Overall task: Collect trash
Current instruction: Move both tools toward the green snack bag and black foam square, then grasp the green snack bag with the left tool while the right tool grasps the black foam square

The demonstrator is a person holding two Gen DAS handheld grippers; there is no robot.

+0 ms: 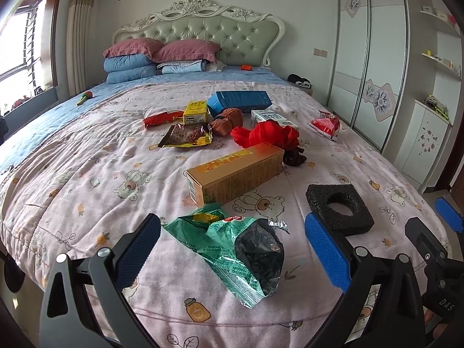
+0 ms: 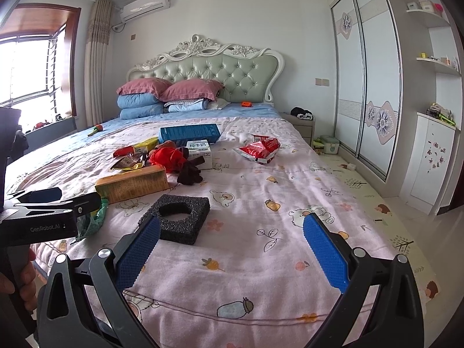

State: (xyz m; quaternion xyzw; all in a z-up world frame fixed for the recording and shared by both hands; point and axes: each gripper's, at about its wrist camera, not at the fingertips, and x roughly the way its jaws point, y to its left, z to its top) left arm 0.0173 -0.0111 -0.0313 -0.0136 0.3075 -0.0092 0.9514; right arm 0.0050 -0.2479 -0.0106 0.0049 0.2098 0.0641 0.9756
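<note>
Below, my left gripper point(image 1: 232, 250) hovered with its jaws spread wide on either side of the green snack wrapper point(image 1: 232, 249), which lay on the pink quilt point(image 1: 87, 179) gripping nothing. My right gripper point(image 2: 232, 252) was likewise released and empty, its left pad point(image 2: 139, 252) beside the black foam block point(image 2: 177, 217). Further trash, including the orange carton point(image 1: 235, 174) and red packet point(image 2: 258, 148), lay mid-bed.

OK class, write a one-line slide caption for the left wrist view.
Open left gripper hovers around a torn green snack wrapper on a trash-strewn bed.
</note>
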